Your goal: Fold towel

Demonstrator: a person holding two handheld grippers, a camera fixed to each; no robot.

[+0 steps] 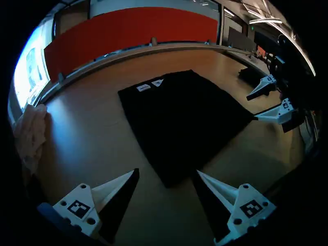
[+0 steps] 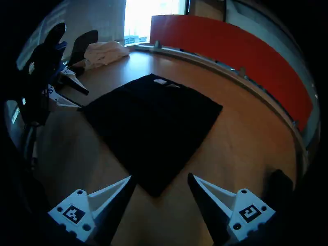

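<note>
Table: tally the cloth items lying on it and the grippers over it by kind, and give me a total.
Black towel: 1
Pale crumpled cloth: 1
Grippers: 2, left gripper and right gripper
Total: 4

The flat black cloth towel (image 1: 184, 123) lies on the broad wooden table (image 1: 90, 135). Two small white labels (image 1: 149, 85) sit at its far corner. In the left gripper view, its near corner lies between the fingers of the left gripper (image 1: 167, 171), and the right gripper (image 1: 251, 108) is at its right corner. A crumpled pale cloth (image 1: 30, 131) lies at the table's left edge. A long red partition panel (image 1: 131, 28) stands behind the table.
</note>
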